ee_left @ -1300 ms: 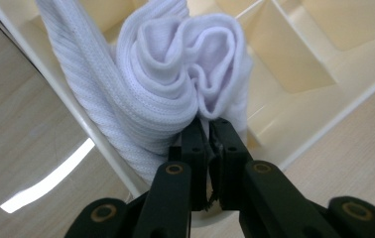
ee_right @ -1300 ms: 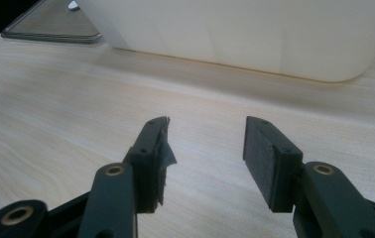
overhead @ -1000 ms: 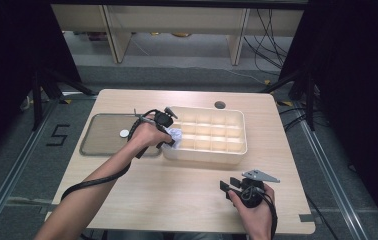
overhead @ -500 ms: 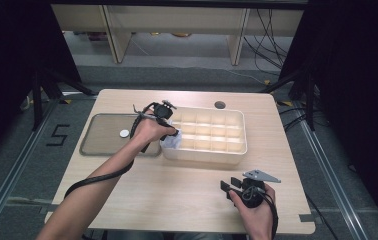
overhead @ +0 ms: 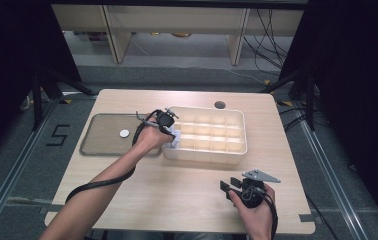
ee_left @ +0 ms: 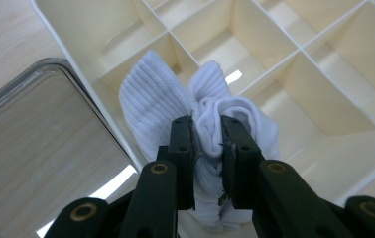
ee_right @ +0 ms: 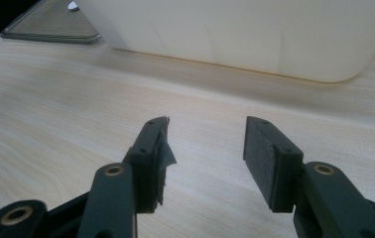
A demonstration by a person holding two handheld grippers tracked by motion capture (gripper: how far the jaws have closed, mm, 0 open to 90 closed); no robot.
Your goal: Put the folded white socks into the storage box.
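Note:
A white ribbed sock (ee_left: 210, 116), bunched up, hangs in my left gripper (ee_left: 206, 130), which is shut on it. It hangs over the near-left corner compartment of a cream divided box (ee_left: 324, 54). In the high view the left gripper (overhead: 169, 131) is at the box's (overhead: 237, 150) left end, with the sock (overhead: 175, 140) just below it. My right gripper (overhead: 231, 186) rests near the table's front edge, right of centre. Its jaws (ee_right: 206, 144) stand open over bare wood with nothing between them.
A shallow clear tray (overhead: 97, 150) lies left of the box with a small white disc (overhead: 124, 133) on it. The box's other compartments look bare. A round cable hole (overhead: 220, 105) sits at the table's back edge. Wooden tabletop (overhead: 177, 190) spreads between box and front edge.
My left gripper has carried the sock a little right and down, from beside the box's left end to over its corner compartment. The right gripper has stayed put.

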